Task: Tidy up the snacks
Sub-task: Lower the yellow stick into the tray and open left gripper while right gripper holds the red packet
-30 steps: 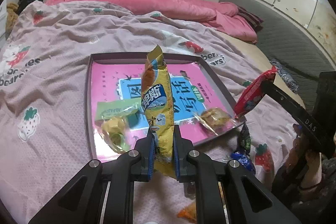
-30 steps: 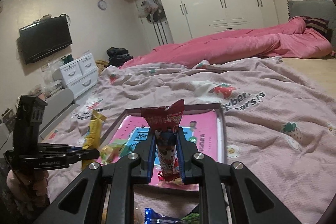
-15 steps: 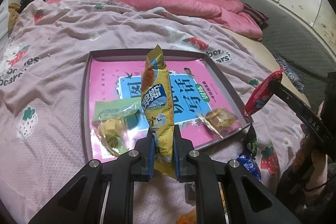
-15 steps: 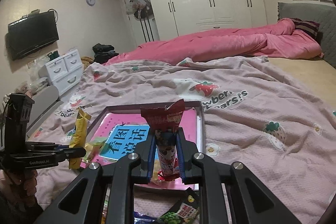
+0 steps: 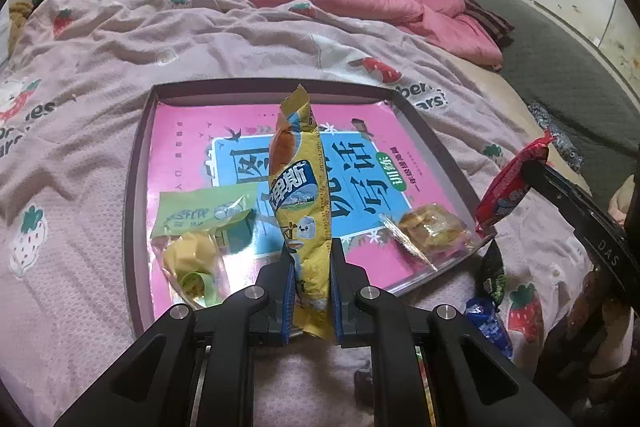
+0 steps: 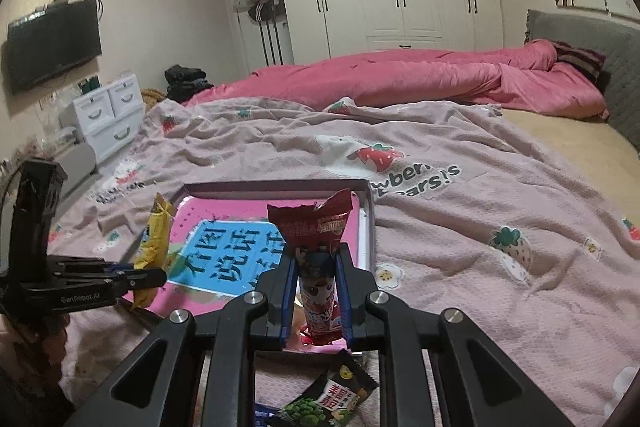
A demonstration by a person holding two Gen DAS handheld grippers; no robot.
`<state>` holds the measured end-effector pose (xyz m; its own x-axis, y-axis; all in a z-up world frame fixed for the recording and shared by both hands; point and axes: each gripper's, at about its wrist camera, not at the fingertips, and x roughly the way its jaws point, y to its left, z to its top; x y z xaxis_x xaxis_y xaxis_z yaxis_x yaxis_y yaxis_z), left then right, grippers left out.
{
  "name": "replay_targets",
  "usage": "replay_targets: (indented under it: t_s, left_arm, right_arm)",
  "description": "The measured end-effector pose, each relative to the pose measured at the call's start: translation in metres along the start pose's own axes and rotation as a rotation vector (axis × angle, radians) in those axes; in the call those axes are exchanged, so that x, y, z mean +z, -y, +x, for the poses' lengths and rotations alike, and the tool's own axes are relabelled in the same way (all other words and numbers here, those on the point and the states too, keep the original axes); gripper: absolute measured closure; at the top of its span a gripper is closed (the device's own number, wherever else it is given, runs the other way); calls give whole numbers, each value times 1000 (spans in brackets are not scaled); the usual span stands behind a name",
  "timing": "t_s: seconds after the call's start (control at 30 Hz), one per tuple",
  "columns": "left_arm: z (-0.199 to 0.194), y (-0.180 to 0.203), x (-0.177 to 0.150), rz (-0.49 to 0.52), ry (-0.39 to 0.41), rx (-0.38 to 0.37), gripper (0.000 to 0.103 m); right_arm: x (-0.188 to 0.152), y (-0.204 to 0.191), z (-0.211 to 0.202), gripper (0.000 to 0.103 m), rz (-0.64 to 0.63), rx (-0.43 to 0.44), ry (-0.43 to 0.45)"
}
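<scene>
My left gripper (image 5: 311, 259) is shut on a tall yellow snack packet (image 5: 298, 183), held upright over the near edge of a shallow tray (image 5: 138, 163) lined with a pink and blue sheet. My right gripper (image 6: 317, 267) is shut on a red snack packet (image 6: 316, 235), held upright over the tray's near right corner (image 6: 370, 223); it also shows at the right of the left wrist view (image 5: 508, 191). In the tray lie a green packet (image 5: 200, 215), a clear bag of yellow-green candy (image 5: 192, 267) and a clear-wrapped pastry (image 5: 428, 231).
The tray sits on a bed with a lilac strawberry blanket (image 5: 72, 131) and a pink duvet (image 6: 420, 79) behind. A dark green pea packet (image 6: 328, 399) and a blue packet (image 5: 488, 323) lie on the blanket in front of the tray. Drawers (image 6: 104, 115) stand left.
Both grippers have moved closer over the tray with their packets still held. The right gripper's red packet now sits over the tray's near right corner.
</scene>
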<state>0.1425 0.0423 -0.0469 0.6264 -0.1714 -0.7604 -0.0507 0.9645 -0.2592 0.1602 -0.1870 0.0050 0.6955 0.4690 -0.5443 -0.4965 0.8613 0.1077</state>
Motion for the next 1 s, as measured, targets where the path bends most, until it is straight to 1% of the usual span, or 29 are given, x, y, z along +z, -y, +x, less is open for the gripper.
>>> replay_targets:
  t_s: [0.4, 0.67, 1.0]
  left_arm:
    - [13, -4, -1, -3, -30, -3, 88]
    - [18, -5, -2, 1, -46, -9, 88]
    - [20, -4, -2, 7, -56, -13, 88]
  right_arm:
    - [-8, -14, 18, 84, -81, -16, -54]
    - [-11, -19, 22, 84, -97, 18, -68]
    - [-16, -36, 29, 83, -145, 67, -91]
